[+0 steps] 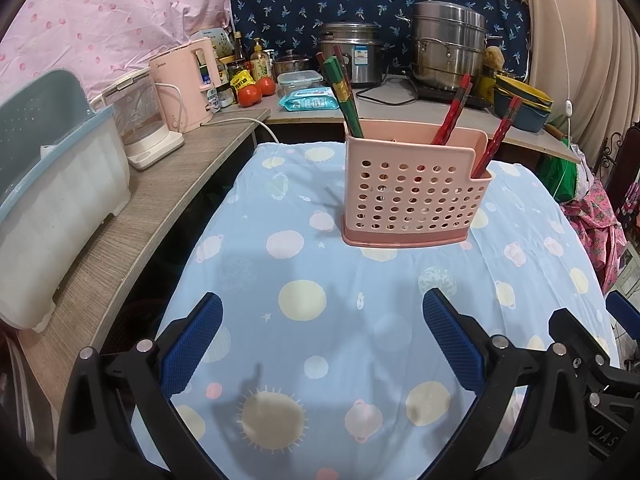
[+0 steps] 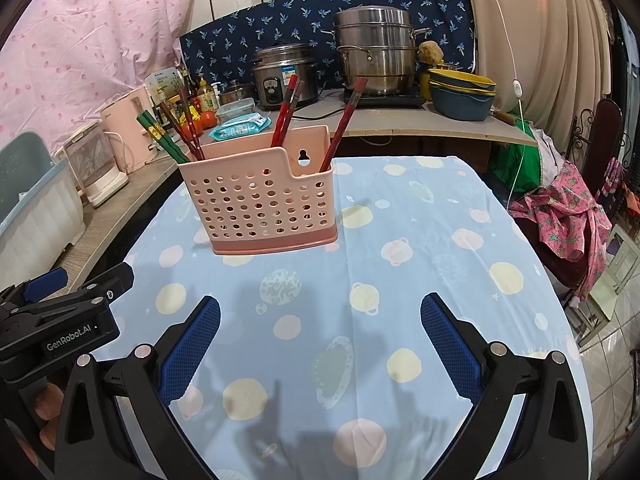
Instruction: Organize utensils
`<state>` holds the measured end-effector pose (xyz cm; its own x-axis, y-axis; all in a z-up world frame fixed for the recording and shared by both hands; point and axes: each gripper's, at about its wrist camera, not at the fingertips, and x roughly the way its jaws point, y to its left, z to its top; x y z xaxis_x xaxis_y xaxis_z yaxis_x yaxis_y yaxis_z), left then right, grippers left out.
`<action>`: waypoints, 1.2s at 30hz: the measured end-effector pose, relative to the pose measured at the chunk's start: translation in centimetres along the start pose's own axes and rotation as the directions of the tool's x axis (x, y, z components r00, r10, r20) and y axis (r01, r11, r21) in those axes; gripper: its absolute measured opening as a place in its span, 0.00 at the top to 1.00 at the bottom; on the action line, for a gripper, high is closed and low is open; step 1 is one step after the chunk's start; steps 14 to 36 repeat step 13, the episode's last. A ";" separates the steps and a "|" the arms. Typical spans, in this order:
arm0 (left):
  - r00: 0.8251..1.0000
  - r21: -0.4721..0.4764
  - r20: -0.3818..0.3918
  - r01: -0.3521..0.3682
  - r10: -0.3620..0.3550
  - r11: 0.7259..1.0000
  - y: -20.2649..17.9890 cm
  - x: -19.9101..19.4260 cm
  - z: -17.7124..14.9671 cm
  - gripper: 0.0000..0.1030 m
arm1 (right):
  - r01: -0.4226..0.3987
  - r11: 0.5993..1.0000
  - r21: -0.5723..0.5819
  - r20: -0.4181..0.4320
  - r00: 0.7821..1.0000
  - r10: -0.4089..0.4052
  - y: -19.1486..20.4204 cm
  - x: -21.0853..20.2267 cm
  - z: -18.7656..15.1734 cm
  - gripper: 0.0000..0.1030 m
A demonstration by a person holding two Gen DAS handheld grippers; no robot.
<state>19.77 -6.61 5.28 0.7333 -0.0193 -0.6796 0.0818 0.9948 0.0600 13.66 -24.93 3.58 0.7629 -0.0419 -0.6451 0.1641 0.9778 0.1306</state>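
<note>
A pink perforated utensil holder [image 1: 412, 196] stands upright on the blue planet-print tablecloth [image 1: 312, 264]; it also shows in the right wrist view [image 2: 256, 200]. Green chopsticks [image 1: 346, 96] and dark red ones lean in its left section, red chopsticks [image 1: 454, 110] in the middle, and one red pair [image 1: 502, 132] in the low right section. My left gripper [image 1: 322, 312] is open and empty, well short of the holder. My right gripper [image 2: 320, 314] is open and empty, beside the left one, which shows at the left edge [image 2: 60, 308].
A wooden counter [image 1: 132, 216] on the left carries a dish bin [image 1: 48, 200], a glass kettle [image 1: 136, 120] and a pink kettle [image 1: 188, 84]. Behind stand a rice cooker [image 1: 352, 52], a steamer pot [image 1: 448, 44], tomatoes and stacked bowls [image 2: 460, 96]. A chair with clothes [image 2: 568, 216] stands at the right.
</note>
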 end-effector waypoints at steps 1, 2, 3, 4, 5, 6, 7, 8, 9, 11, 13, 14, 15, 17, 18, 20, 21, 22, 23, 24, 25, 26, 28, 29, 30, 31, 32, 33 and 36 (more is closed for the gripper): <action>1.000 0.000 0.000 0.003 -0.003 1.000 0.0 0.0 0.0 0.07 | -0.001 1.000 0.001 0.000 1.000 0.001 0.0 0.0 0.0 0.06; 1.000 0.000 0.000 0.001 -0.001 1.000 0.0 0.0 0.0 0.07 | -0.001 1.000 0.001 0.001 1.000 0.001 0.0 0.0 0.0 0.06; 1.000 0.000 0.001 0.003 -0.003 1.000 0.0 0.0 0.0 0.07 | -0.001 1.000 0.001 0.000 1.000 0.001 0.0 0.0 0.0 0.06; 1.000 0.001 0.003 0.003 -0.003 1.000 0.0 0.0 0.0 0.07 | 0.000 1.000 0.001 -0.001 1.000 0.000 0.0 0.0 0.1 0.06; 1.000 0.002 0.005 -0.001 0.001 1.000 0.0 0.0 0.0 0.07 | 0.000 1.000 0.002 0.000 1.000 0.000 0.0 0.0 0.0 0.06; 1.000 0.002 0.007 -0.005 0.005 1.000 0.1 0.0 0.0 0.07 | 0.000 1.000 0.002 0.000 1.000 0.000 0.0 0.0 0.0 0.06; 1.000 0.000 0.009 -0.009 0.009 1.000 0.2 0.0 0.0 0.07 | 0.001 1.000 0.001 0.000 1.000 -0.001 0.0 0.0 0.1 0.06; 1.000 -0.004 0.009 -0.012 0.013 1.000 0.3 0.0 0.0 0.07 | 0.001 1.000 0.001 0.000 1.000 -0.001 0.0 0.0 0.1 0.06; 1.000 -0.005 0.010 -0.011 0.011 1.000 0.2 0.0 0.0 0.07 | 0.002 1.000 0.001 -0.001 1.000 -0.002 0.0 0.0 0.0 0.06; 1.000 -0.003 0.009 -0.006 0.006 1.000 0.2 0.0 0.0 0.07 | 0.008 1.000 0.001 -0.005 1.000 -0.008 -0.1 0.2 0.0 0.06; 1.000 -0.002 0.009 -0.003 0.003 1.000 0.1 0.0 0.0 0.07 | 0.012 1.000 0.003 -0.007 1.000 -0.012 -0.2 0.3 0.0 0.06; 1.000 -0.002 0.009 -0.003 0.003 1.000 0.1 0.0 0.0 0.07 | 0.012 1.000 0.003 -0.007 1.000 -0.012 -0.2 0.3 0.0 0.06; 1.000 -0.002 0.009 -0.003 0.003 1.000 0.1 0.0 0.0 0.07 | 0.012 1.000 0.003 -0.007 1.000 -0.012 -0.2 0.3 0.0 0.06; 1.000 -0.002 0.009 -0.003 0.003 1.000 0.1 0.0 0.0 0.07 | 0.012 1.000 0.003 -0.007 1.000 -0.012 -0.2 0.3 0.0 0.06; 1.000 -0.002 0.009 -0.003 0.003 1.000 0.1 0.0 0.0 0.07 | 0.012 1.000 0.003 -0.007 1.000 -0.012 -0.2 0.3 0.0 0.06; 1.000 -0.002 0.009 -0.003 0.003 1.000 0.1 0.0 0.0 0.07 | 0.012 1.000 0.003 -0.007 1.000 -0.012 -0.2 0.3 0.0 0.06; 1.000 -0.002 0.009 -0.003 0.003 1.000 0.1 0.0 0.0 0.07 | 0.012 1.000 0.003 -0.007 1.000 -0.012 -0.2 0.3 0.0 0.06; 1.000 -0.002 0.009 -0.003 0.003 1.000 0.1 0.0 0.0 0.07 | 0.012 1.000 0.003 -0.007 1.000 -0.012 -0.2 0.3 0.0 0.06; 1.000 -0.002 0.009 -0.003 0.003 1.000 0.1 0.0 0.0 0.07 | 0.012 1.000 0.003 -0.007 1.000 -0.012 -0.2 0.3 0.0 0.06; 1.000 -0.002 0.009 -0.003 0.003 1.000 0.1 0.0 0.0 0.07 | 0.012 1.000 0.003 -0.007 1.000 -0.012 -0.2 0.3 0.0 0.06; 1.000 -0.002 0.009 -0.003 0.003 1.000 0.1 0.0 0.0 0.07 | 0.012 1.000 0.003 -0.007 1.000 -0.012 -0.2 0.3 0.0 0.06; 1.000 -0.002 0.009 -0.003 0.003 1.000 0.1 0.0 0.0 0.07 | 0.012 1.000 0.003 -0.007 1.000 -0.012 -0.2 0.3 0.0 0.06; 1.000 -0.002 0.009 -0.003 0.003 1.000 0.1 0.0 0.0 0.07 | 0.012 1.000 0.003 -0.007 1.000 -0.012 -0.2 0.3 0.0 0.06; 1.000 -0.002 0.009 -0.003 0.003 1.000 0.1 0.0 0.0 0.07 | 0.012 1.000 0.003 -0.007 1.000 -0.012 -0.2 0.3 0.0 0.06; 1.000 -0.002 0.009 -0.003 0.003 1.000 0.1 0.0 0.0 0.07 | 0.012 1.000 0.003 -0.007 1.000 -0.012 -0.2 0.3 0.0 0.06; 1.000 -0.002 0.009 -0.003 0.003 1.000 0.1 0.0 0.0 0.07 | 0.012 1.000 0.003 -0.007 1.000 -0.012 -0.2 0.3 0.0 0.06; 1.000 -0.002 0.009 -0.003 0.003 1.000 0.1 0.0 0.0 0.07 | 0.012 1.000 0.003 -0.007 1.000 -0.012 -0.2 0.3 0.0 0.06; 1.000 -0.002 0.009 -0.003 0.003 1.000 0.1 0.0 0.0 0.07 | 0.012 1.000 0.003 -0.007 1.000 -0.012 -0.2 0.3 0.0 0.06; 1.000 -0.002 0.009 -0.003 0.003 1.000 0.1 0.0 0.0 0.07 | 0.012 1.000 0.003 -0.007 1.000 -0.012 -0.2 0.3 0.0 0.06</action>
